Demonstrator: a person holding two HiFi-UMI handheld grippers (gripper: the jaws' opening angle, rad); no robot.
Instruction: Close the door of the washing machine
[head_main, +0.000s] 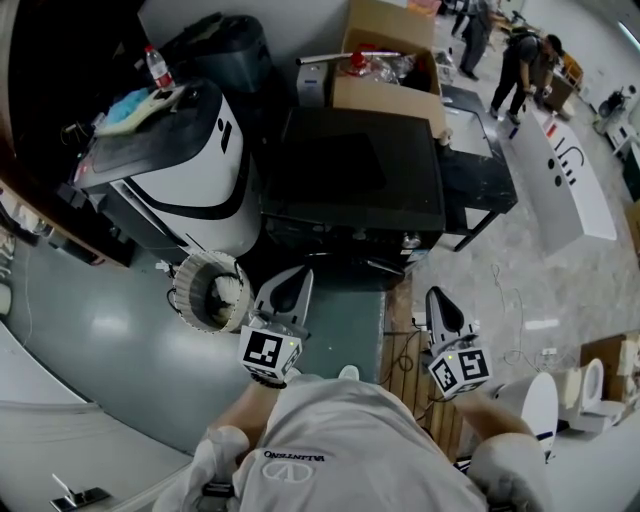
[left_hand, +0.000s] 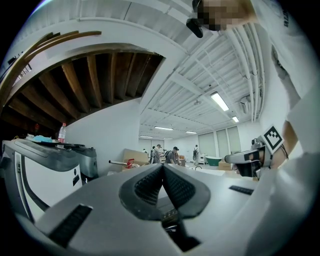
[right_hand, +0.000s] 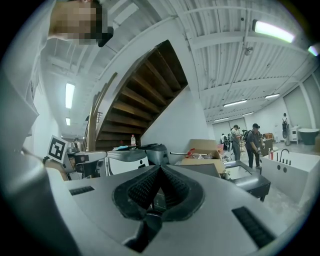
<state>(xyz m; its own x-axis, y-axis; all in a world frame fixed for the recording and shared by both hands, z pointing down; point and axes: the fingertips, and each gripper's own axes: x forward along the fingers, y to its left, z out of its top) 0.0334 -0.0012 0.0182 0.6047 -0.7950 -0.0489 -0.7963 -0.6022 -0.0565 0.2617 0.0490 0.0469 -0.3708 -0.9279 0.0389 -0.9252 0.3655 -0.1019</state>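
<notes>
This is a large workshop hall rather than a home. It has a high white ribbed ceiling (left_hand: 200, 80) with strip lights (right_hand: 272, 30), the bare wooden underside of a staircase (right_hand: 142, 100) and a smooth grey floor (head_main: 110, 340). Loose goods stand about, among them an open cardboard box (head_main: 385, 60) and a toilet (head_main: 592, 395) set on the floor. People (head_main: 525, 60) work farther off.

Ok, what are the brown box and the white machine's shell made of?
The brown box looks like corrugated cardboard: matte, with folded open flaps. The white machine's shell is probably glossy moulded plastic, going by its rounded edges and sheen. Painted metal is possible.
</notes>
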